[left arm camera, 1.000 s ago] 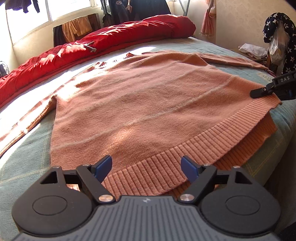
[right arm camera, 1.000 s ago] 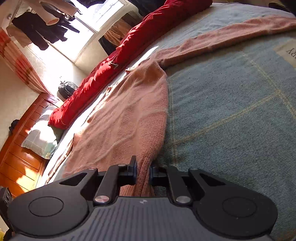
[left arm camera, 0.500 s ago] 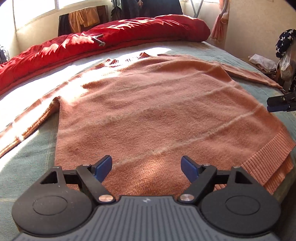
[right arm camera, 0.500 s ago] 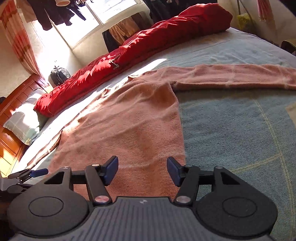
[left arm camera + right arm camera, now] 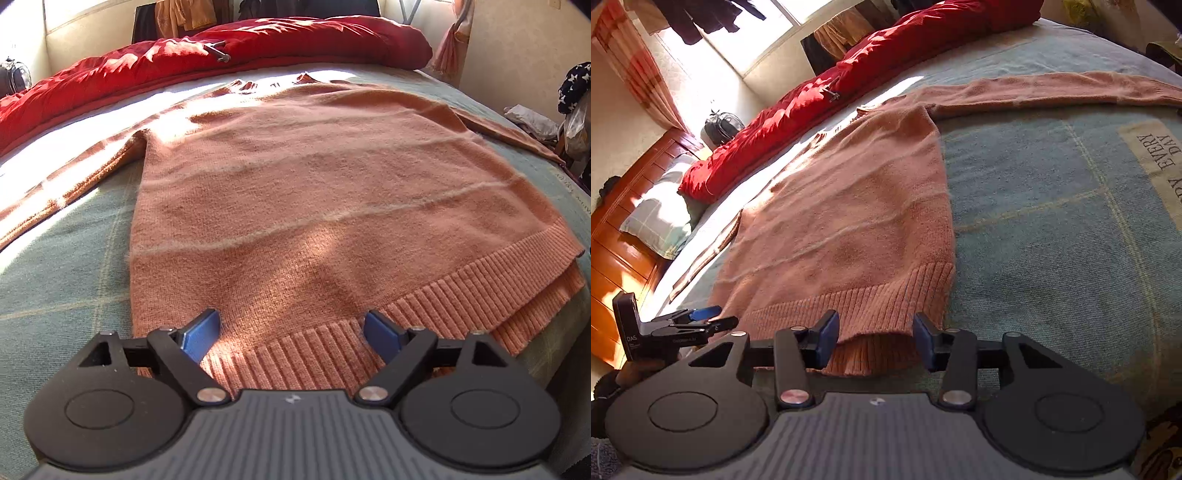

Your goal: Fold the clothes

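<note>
Left wrist view: left gripper [image 5: 291,332] spread wide over salmon sweater [image 5: 314,192] hem, gripping nothing. Right gripper [image 5: 875,334] fingers wide, straddling hem corner on bedspread [image 5: 1052,229].

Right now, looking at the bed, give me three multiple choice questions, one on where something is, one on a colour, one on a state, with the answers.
1. Where does the red quilt lie relative to the sweater?
A. Beyond its neckline, along the far side of the bed
B. Folded on top of it
C. Under its hem

2. What colour is the sweater?
A. Navy
B. Salmon orange
C. White

3. How do the left tongs and right tongs stand?
A. Both shut on the hem
B. Left shut, right open
C. Both open, gripping nothing

Answers:
1. A, the quilt runs along the bed's far edge past the collar.
2. B, the knit is salmon orange throughout.
3. C, each pair shows a wide gap over the ribbed hem.
</note>
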`<state>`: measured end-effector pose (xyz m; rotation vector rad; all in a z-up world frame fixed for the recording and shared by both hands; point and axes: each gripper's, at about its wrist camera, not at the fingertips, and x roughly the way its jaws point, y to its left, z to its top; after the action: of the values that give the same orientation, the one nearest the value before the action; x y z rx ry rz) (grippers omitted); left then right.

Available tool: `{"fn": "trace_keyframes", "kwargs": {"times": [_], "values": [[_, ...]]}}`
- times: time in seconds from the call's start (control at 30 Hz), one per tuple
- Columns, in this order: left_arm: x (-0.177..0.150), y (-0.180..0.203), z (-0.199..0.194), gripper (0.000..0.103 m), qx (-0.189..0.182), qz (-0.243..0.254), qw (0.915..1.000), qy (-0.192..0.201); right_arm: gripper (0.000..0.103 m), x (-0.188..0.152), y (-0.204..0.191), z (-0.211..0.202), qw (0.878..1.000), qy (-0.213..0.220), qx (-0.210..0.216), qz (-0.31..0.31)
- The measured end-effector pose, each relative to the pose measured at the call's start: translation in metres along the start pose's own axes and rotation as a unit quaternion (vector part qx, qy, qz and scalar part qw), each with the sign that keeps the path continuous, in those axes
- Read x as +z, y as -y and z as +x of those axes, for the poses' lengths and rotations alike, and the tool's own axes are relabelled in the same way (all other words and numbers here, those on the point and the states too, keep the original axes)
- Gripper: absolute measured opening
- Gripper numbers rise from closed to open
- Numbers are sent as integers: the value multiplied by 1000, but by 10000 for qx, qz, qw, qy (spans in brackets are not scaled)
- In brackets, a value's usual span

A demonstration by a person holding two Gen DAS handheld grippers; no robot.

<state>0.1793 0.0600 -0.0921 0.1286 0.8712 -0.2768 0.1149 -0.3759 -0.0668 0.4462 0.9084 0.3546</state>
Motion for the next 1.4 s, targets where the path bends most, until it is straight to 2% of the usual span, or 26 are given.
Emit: {"fn": "trace_keyframes", "kwargs": {"times": [0.17,0.23,0.27,0.3,0.37,0.47,0.63,0.67,0.77,0.8,0.87,0.93,1.03,1.1,1.13,1.2,1.23,1.3,1.33,1.4], "values": [[1,2,1,88,52,-18,10000,-15,42,-14,7,24,9989,-181,-423,-81],[-1,1,0,88,25,-28,10000,-3,41,-17,-1,35,9979,-165,-533,-336],[-1,1,-1,88,14,-31,10000,8,34,-19,-8,39,9964,-157,-631,-542],[-1,1,-2,88,20,-1,10000,14,19,-21,-13,42,9950,-163,-693,-698],[-1,1,-6,88,32,58,10000,25,3,-23,-17,39,9939,-173,-747,-793],[0,2,-11,88,50,146,9999,42,3,-25,-11,24,9936,-170,-834,-739],[2,3,-20,88,79,294,9995,69,2,-23,-1,-3,9884,-221,-1324,-707],[2,4,-22,88,85,332,9994,82,6,-20,-4,-7,9863,-193,-1432,-797],[22,12,-26,88,182,723,9965,367,16,2,-14,-11,9874,112,-1298,-902],[30,16,-24,88,262,825,9953,436,25,15,-23,-4,9860,233,-1256,-1072],[49,21,-10,88,288,996,9933,501,34,42,-35,17,9852,414,-1116,-1237],[58,20,7,88,264,912,9945,450,35,67,-41,45,9866,535,-923,-1231],[49,14,28,88,301,787,9963,144,35,82,-38,92,9865,480,-1141,-1070],[32,5,32,88,256,562,9981,-45,45,71,-34,107,9860,480,-1206,-1043],[22,-3,26,88,124,292,9995,17,47,65,-33,114,9858,482,-1237,-1030],[0,-16,10,88,-85,-167,9997,141,64,48,-31,104,9868,611,-1103,-1017],[-12,-21,1,88,-160,-353,9990,203,68,38,-31,99,9874,658,-1070,-962],[-25,-20,-11,88,-144,-436,9985,285,84,18,-31,89,9884,752,-1005,-854],[-30,-19,-16,88,-110,-449,9984,320,88,10,-34,87,9875,780,-1002,-935],[-36,-15,-22,88,-10,-438,9984,349,103,-2,-43,92,9831,756,-1132,-1220]]}}
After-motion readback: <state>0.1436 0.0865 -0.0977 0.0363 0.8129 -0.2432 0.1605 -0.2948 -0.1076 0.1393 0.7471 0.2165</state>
